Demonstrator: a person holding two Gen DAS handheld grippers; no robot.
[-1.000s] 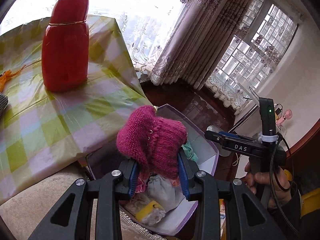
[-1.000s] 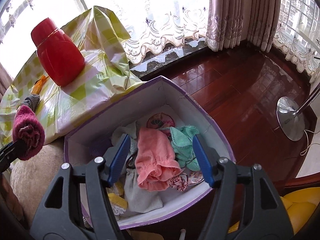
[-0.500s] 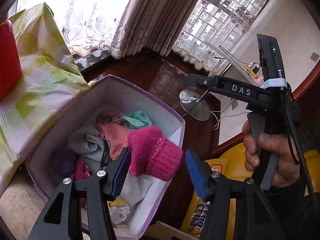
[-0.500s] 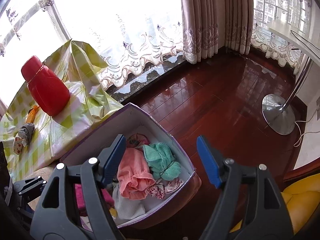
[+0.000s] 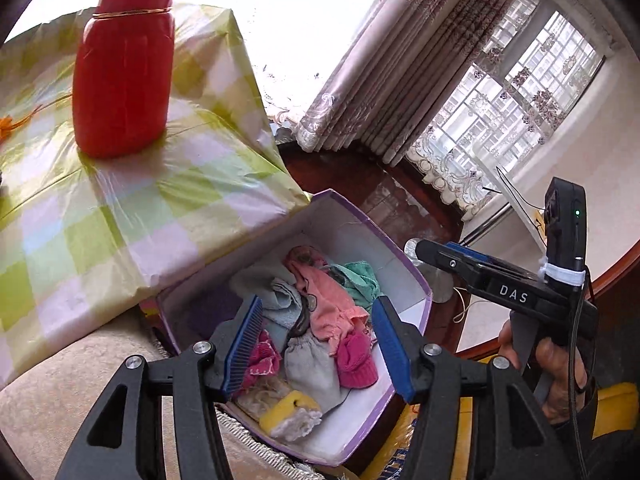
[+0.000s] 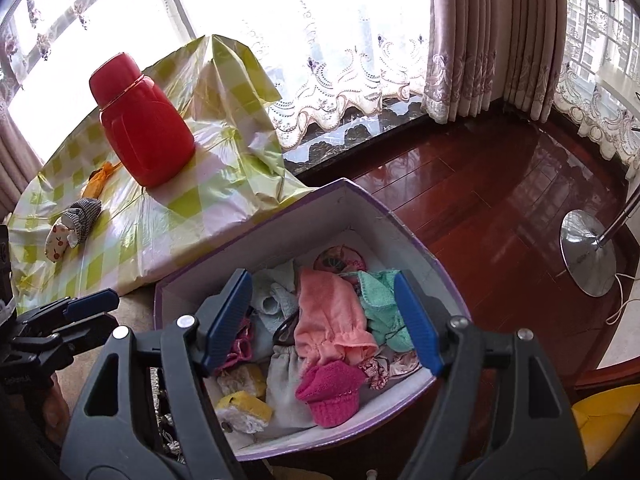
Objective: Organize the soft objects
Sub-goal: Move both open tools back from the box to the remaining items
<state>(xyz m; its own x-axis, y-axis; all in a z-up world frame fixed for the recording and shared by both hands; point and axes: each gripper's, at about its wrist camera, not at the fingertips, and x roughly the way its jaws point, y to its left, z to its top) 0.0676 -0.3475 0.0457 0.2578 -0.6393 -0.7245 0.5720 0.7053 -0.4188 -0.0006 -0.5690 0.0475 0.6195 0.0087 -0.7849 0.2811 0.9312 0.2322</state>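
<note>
Magenta knit hat [image 6: 330, 394] dropped into box [image 6: 360, 208]; left tool [image 5: 318, 344] jaws just opened, now spread and empty. Right tool [image 6: 320, 322] also spread, empty. Next: checkered mitten [image 6: 72, 226] on table [image 6: 160, 216], pinch mid-body.

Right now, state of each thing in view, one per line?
Left gripper: open, nothing held.
Right gripper: open, nothing held.
Purple-edged cardboard box: lidless, holding soft items.
Magenta knitted hat: lying in box.
Red plastic bottle: upright, capped.
Checked fabric pouch: lying on tablecloth.
</note>
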